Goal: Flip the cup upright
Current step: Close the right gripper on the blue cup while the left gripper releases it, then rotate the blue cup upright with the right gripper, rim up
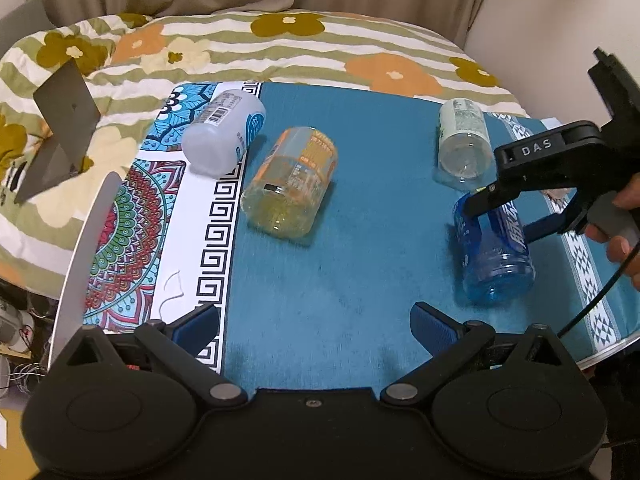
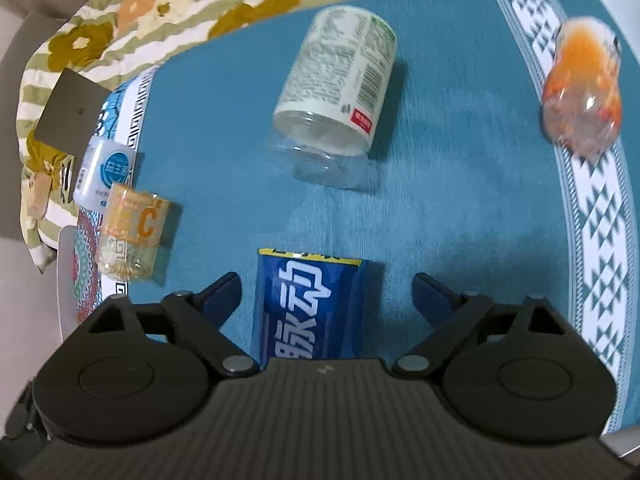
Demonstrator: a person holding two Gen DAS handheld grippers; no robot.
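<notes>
Blue cup (image 2: 306, 304) between spread right jaws, clear cup (image 2: 338, 92) just beyond

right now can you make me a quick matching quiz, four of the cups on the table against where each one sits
Cups:
1. blue cup
2. yellow cup
3. white cup
4. green-labelled cup

Places:
A. on the patterned mat at the table's left edge
B. between the open fingers of the right gripper
C. near the middle of the teal cloth
D. just beyond the blue cup, toward the bed

Pairs: 1-B, 2-C, 3-A, 4-D
</notes>
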